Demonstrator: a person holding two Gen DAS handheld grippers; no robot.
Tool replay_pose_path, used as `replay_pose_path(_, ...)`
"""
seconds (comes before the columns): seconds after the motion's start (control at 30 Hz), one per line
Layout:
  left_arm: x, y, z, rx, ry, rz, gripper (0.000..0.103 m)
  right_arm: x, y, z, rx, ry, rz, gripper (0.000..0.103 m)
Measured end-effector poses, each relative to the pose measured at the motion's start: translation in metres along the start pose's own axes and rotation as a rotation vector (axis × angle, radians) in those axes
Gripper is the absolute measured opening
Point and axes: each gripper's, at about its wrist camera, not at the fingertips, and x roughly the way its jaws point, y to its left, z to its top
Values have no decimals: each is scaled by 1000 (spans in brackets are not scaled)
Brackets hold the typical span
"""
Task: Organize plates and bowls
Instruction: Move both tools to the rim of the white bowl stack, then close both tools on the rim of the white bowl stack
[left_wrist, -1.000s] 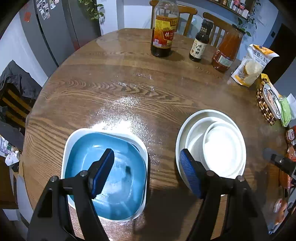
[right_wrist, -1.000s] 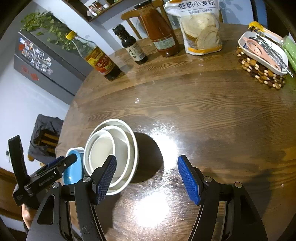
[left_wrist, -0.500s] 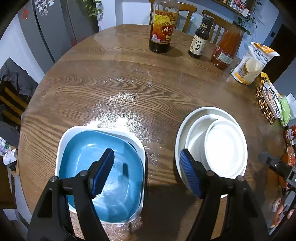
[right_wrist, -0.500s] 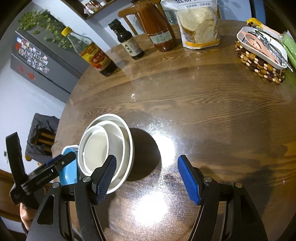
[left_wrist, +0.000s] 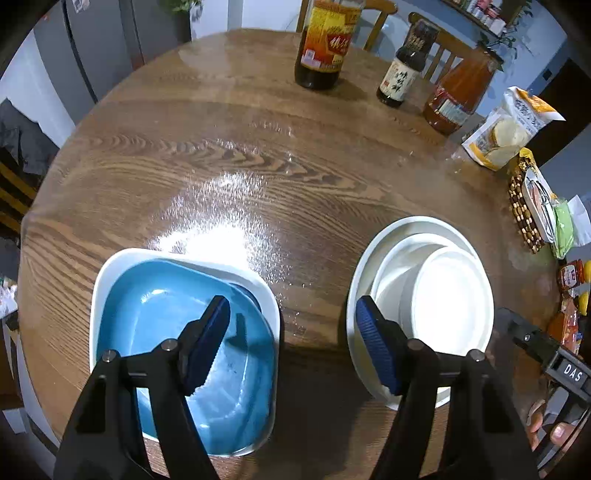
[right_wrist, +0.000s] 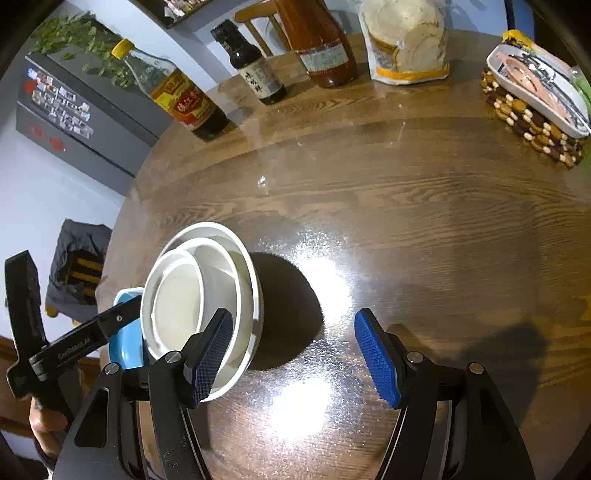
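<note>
A blue square dish nested in a white square dish (left_wrist: 147, 310) sits on the round wooden table (left_wrist: 258, 166) at the near left. To its right stands a stack of white round bowls (left_wrist: 443, 295), also in the right wrist view (right_wrist: 207, 288). My left gripper (left_wrist: 291, 343) is open and empty, held above the gap between the dishes and the stack. My right gripper (right_wrist: 295, 354) is open and empty, just right of the stack. The blue dish's edge (right_wrist: 125, 347) shows behind the left gripper's body.
A vinegar bottle (left_wrist: 325, 40), a soy sauce bottle (left_wrist: 402, 74), a red sauce bottle (left_wrist: 458, 99) and a bag of crackers (left_wrist: 506, 133) stand along the far edge. A beaded trivet with a dish of utensils (right_wrist: 535, 96) sits at the right edge.
Both grippers have drifted slightly, staying open. The dishes and bowl stack have not moved.
</note>
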Motion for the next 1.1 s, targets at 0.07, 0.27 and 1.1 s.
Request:
replay_pose_path(0.07,3,0,2,-3,11,-7,70,2,-1,1,0,5,-8,70)
replay_pose_path(0.27,8,-3,5,8,33,1,69,8,-5,4,2,27,-20,70)
replay_pose_path(1.1,15,-42,7,122,-9,17,3,17,15,6,-64,24,6,20)
